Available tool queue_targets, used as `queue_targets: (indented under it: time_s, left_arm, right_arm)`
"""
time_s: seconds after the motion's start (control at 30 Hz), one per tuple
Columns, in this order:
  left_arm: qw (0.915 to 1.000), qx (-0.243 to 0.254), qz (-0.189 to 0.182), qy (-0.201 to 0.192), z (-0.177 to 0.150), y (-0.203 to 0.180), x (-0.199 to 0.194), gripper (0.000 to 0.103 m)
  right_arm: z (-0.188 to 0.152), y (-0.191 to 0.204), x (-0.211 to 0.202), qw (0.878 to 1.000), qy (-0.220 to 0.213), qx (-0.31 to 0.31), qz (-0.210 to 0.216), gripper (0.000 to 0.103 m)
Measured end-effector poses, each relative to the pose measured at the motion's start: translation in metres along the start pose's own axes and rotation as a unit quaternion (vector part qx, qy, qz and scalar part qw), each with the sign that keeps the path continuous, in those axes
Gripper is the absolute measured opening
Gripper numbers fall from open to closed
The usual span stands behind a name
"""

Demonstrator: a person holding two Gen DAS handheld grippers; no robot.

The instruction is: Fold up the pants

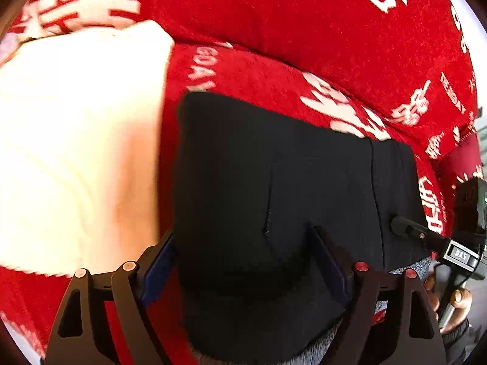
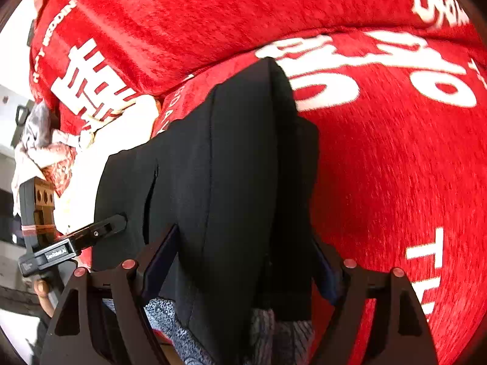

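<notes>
Left wrist view: black pants [image 1: 274, 182] lay folded on a red blanket [image 1: 304, 30] with white lettering, a cream cloth [image 1: 76, 137] just beside them on the left. Left gripper [image 1: 243, 258] stood wide, fingers [image 1: 158, 261] straddling the near edge of the pants, pads not pressing. Grey fleecy lining [image 1: 408, 266] showed at that edge. Right wrist view: right gripper [image 2: 243, 261] likewise wide, fingers [image 2: 161, 258] either side of the folded pants [image 2: 228, 167], no grip visible. Left gripper [image 2: 76, 240] appeared at the left edge, its tip touching the fabric.
</notes>
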State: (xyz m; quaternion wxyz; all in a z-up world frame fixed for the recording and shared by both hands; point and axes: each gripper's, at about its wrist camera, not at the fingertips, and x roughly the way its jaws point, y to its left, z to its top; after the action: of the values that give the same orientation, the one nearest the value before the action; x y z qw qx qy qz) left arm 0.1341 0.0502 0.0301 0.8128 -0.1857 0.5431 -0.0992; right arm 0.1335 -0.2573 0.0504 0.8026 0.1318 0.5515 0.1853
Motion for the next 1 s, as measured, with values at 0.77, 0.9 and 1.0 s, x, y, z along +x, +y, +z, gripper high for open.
queue_targets:
  time_s: [0.77, 0.9, 1.0]
  left_arm:
    - [0.9973, 0.054, 0.003, -0.05, -0.075, -0.046, -0.023, 0.085]
    - [0.9964, 0.069, 0.011, -0.049, -0.079, -0.049, -0.014, 0.088]
    - [0.9949, 0.087, 0.028, -0.043, -0.075, -0.056, -0.018, 0.088]
  right_arm:
    - [-0.092, 0.056, -0.043, 0.969, -0.1, -0.213, -0.07, 0.084]
    - [-0.096, 0.052, -0.032, 0.969, -0.096, -0.215, -0.078, 0.088]
    - [-0.095, 0.061, -0.033, 0.964, -0.086, -0.234, -0.092, 0.09]
